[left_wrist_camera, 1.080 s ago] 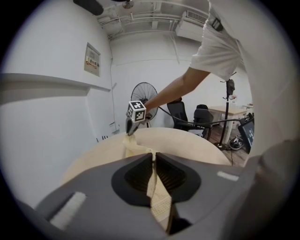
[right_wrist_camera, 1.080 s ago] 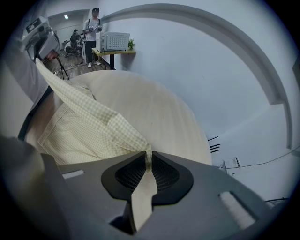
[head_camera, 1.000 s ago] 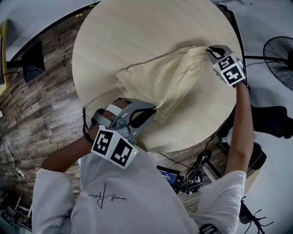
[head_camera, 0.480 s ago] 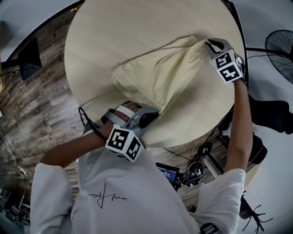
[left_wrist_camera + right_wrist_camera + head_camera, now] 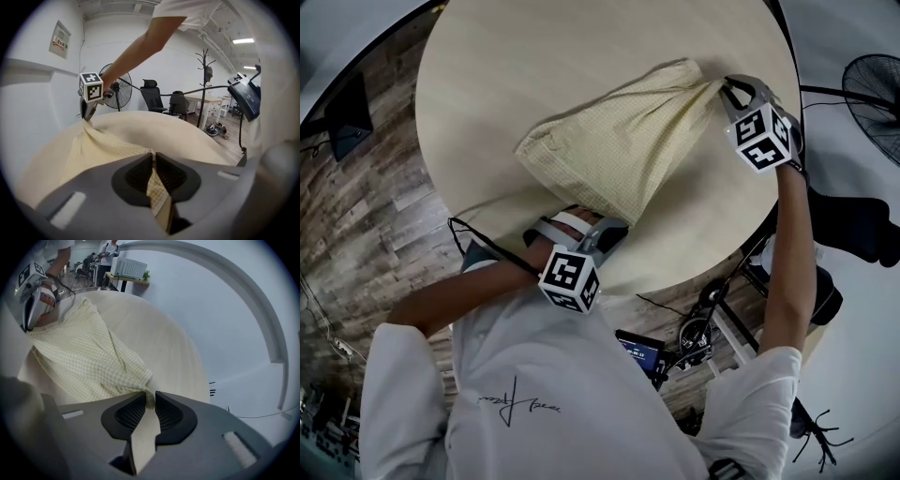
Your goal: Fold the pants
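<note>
Spanning left tongs point(image 5: 612, 226), right tongs point(image 5: 725, 87) (pinched): pants point(image 5: 619, 141)

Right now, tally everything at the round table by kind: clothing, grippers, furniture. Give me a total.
Clothing: 1, the pale yellow pants
Grippers: 2, the left gripper and the right gripper, each clamped on an end of the pants
Furniture: 1, the round table
Total: 4
</note>
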The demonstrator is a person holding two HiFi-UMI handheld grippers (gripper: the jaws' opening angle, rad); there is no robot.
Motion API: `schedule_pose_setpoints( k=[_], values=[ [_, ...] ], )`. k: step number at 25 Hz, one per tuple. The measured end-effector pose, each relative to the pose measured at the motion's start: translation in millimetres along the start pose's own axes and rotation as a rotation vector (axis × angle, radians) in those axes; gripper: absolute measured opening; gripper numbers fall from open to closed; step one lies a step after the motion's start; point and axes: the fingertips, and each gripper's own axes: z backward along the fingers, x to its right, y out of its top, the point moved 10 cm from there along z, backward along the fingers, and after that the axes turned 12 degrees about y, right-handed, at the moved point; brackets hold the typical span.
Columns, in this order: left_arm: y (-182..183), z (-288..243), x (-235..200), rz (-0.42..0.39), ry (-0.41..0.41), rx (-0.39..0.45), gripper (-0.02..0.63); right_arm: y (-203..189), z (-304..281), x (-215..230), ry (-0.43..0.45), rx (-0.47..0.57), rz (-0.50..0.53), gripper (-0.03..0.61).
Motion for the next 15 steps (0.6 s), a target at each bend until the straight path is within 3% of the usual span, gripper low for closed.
schedule_pose_setpoints(
  k=[6,9,12,15],
  values=[
    [-9,-13,12,-0.02,-0.053,-0.029,0.083,-25,-6,-15,0.038,-0.156,0.08,0.049],
    [-11,-17,19,-0.026,-0.098,-0.044,0.083,-38,-7,-21,0.045,-0.241,0.093,0.087],
    [-10,-17,26,-0.007,-0.172,-0.041,0.083,-46,-5,-26,0.045,-0.247,0.046,0.087],
    [-5,-13,30,0.022,-0.193,-0.015,0.086,-51,1,-29,0.026,-0.209,-0.034,0.087]
  ],
)
